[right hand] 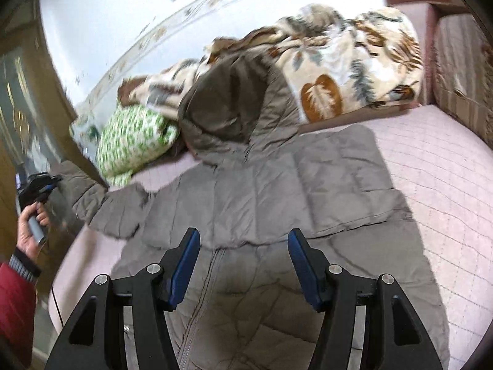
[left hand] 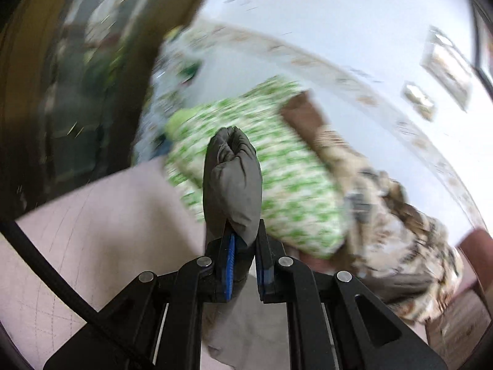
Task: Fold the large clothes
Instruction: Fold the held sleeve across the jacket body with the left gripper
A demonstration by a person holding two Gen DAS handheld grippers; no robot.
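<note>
At the far left of the right wrist view a hand (right hand: 30, 228) in a red sleeve holds the left gripper (right hand: 46, 185), whose jaws are clamped on the end of the grey padded coat's sleeve (right hand: 89, 200) and hold it off the mattress; the left wrist view shows that cuff (left hand: 232, 178) bunched between the blue pads, though everything behind it is smeared by motion blur. The coat (right hand: 262, 203) itself lies front up and mostly flat on the pink quilted mattress (right hand: 446, 185), zip toward the camera, hood (right hand: 234, 104) resting up against a leaf-print blanket (right hand: 354, 71) beside a green-patterned pillow (right hand: 132, 138). To the right, the other sleeve appears already folded across the chest, so I judge the fold is in its early part: this left sleeve has yet to be laid in, and the body still wants doubling over. The right gripper (right hand: 242, 266) hovers over the zip with jaws standing wide and nothing between them. The coat's hem is cut off below the frame.
</note>
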